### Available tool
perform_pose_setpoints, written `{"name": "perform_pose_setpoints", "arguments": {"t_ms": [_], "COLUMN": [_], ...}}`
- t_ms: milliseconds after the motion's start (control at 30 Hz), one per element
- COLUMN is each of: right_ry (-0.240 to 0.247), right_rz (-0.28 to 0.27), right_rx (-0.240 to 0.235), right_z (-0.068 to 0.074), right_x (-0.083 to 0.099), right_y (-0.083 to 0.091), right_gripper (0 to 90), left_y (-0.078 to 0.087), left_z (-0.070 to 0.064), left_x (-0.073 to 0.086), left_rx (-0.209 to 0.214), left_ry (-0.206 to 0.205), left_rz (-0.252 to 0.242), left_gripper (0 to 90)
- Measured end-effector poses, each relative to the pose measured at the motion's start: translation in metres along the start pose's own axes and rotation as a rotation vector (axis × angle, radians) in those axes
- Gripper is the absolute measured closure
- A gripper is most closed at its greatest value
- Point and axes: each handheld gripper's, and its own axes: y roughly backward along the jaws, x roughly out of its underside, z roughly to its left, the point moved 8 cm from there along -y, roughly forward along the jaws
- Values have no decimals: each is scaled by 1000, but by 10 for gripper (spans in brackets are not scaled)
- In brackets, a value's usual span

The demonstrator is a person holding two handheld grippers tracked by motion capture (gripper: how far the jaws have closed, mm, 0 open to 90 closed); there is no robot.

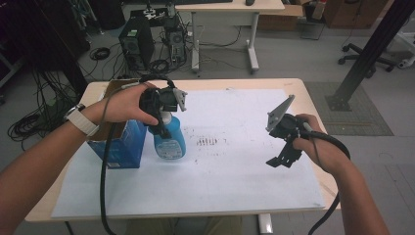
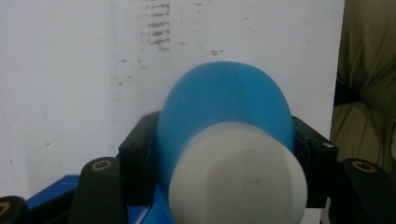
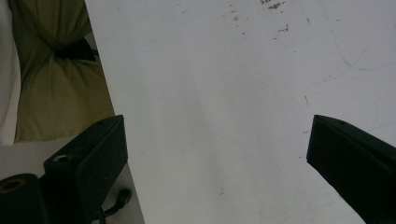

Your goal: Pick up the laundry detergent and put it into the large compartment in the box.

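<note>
Left gripper is closed on the blue bottle, jaws clamped on either side of it just below the white cap; in the left gripper view the bottle's blue shoulder bulges up btwn the two black jaws, w/ the cap nearest the camera; the bottle stands upright on the white sheet covering the table, at the sheet's left part, just beside a blue box that sits at the table's left edge; whether bottle and box touch can't be told; the box's top flaps look open, brown inside; left hand grips the gripper from above, a white watch on the wrist, black cable trailing down toward the near edge.

Right gripper hovers over the sheet's right part, well apart from the bottle; jaws spread wide w/ nothing btwn them, bare white sheet showing in the gap in the right gripper view; grey plate tilts up on top of it; right hand holds it from the right side.

Small dark smudges mark the sheet btwn the two grippers, nearer the bottle; same marks show beyond the bottle in the left gripper view.
</note>
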Motion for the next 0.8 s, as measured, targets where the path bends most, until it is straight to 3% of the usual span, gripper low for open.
{"name": "perform_pose_setpoints", "arguments": {"t_ms": [400, 567, 800], "right_ry": [0, 3, 0], "right_rz": [-12, -16, -21], "right_rx": [14, 16, 16], "right_z": [3, 4, 6], "right_x": [4, 5, 6], "right_y": [5, 5, 5], "right_gripper": [55, 55, 54], "left_y": [17, 24, 34], "left_z": [-6, -7, -7], "left_x": [-2, -2, -3], "left_rx": [27, 15, 5], "left_ry": [143, 183, 263], "left_rz": [2, 18, 4], "left_gripper": [375, 375, 375]}}
